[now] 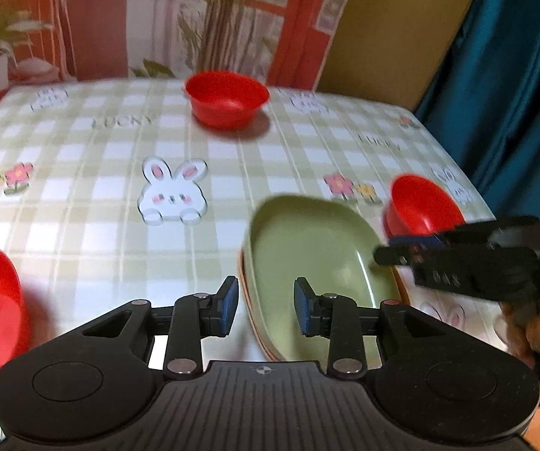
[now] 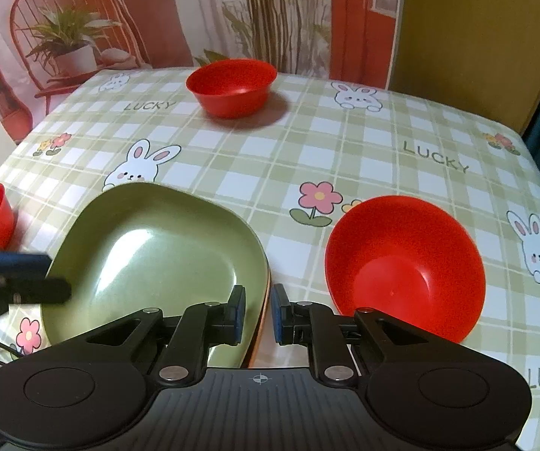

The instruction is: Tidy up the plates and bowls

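Green plate (image 2: 149,259): lying on stacked plates, tabletop (image 2: 345,150) centre.
Left gripper (image 1: 266,310): fingers standing apart, straddling plate rim, not pressing.
Right gripper (image 2: 258,314): fingers sitting narrowly apart astride rim.
Red bowls (image 2: 232,86): sitting around.

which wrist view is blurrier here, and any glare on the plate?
Left wrist view: motion-smeared throughout, the far red bowl and the tablecloth print are soft; only the left gripper is crisp. Right wrist view: sharp, "LUCKY" is readable; a soft sheen on the green plate, nothing blown out; the far bowl casts a shadow to its right. Both: fisheye bends the table edges.
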Demonstrator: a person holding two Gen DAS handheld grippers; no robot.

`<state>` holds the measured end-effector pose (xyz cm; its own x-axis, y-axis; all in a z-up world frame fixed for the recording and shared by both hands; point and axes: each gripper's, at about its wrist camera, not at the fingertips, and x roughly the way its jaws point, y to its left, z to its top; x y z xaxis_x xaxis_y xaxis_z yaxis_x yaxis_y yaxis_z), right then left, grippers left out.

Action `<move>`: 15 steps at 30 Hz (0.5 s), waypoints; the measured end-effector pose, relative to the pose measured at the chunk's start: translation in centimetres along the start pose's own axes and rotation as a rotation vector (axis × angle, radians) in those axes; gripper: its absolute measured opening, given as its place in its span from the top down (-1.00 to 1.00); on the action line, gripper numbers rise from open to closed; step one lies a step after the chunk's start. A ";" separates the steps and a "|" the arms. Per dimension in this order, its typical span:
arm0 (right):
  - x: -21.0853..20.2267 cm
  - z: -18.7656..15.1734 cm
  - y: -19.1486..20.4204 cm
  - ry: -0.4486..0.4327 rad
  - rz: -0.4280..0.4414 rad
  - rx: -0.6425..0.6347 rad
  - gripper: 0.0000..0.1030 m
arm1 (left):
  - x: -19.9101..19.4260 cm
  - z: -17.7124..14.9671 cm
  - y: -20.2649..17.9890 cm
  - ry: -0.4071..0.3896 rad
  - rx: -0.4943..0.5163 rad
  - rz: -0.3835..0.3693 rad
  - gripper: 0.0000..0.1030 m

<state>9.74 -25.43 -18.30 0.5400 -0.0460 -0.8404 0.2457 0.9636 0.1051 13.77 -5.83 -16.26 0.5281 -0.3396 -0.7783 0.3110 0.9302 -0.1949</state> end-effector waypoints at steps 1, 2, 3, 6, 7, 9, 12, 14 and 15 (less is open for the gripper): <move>-0.1 0.0 0.0 -0.005 -0.001 -0.003 0.68 | 0.3 0.2 0.2 -0.007 -0.004 0.014 0.34; -0.1 0.1 0.1 -0.008 -0.006 -0.006 0.67 | 0.8 0.5 0.4 -0.004 -0.011 0.034 0.34; -0.1 0.1 0.1 -0.011 -0.012 -0.009 0.66 | 1.3 0.7 0.6 0.004 -0.015 0.047 0.34; -0.2 0.2 0.3 -0.018 -0.025 -0.015 0.65 | 2.5 0.9 1.1 0.027 -0.017 0.059 0.34; -0.2 0.1 0.3 -0.018 -0.030 -0.020 0.65 | 2.9 0.9 1.2 0.032 -0.014 0.062 0.34; 0.0 0.1 0.4 -0.016 -0.040 -0.032 0.63 | 3.4 0.8 1.2 0.043 -0.012 0.060 0.34; 0.3 -0.2 0.4 -0.006 -0.052 -0.048 0.60 | 3.9 0.6 1.0 0.057 0.005 0.071 0.34; 0.6 -0.3 0.3 0.004 -0.058 -0.050 0.60 | 4.1 0.5 1.1 0.065 0.012 0.075 0.34; 0.7 -0.4 0.2 0.007 -0.060 -0.049 0.60 | 4.1 0.4 1.1 0.065 0.011 0.074 0.34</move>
<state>9.88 -25.15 -19.06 0.5196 -0.1023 -0.8483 0.2376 0.9710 0.0284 16.65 -6.24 -19.44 0.4975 -0.2600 -0.8276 0.2817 0.9507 -0.1293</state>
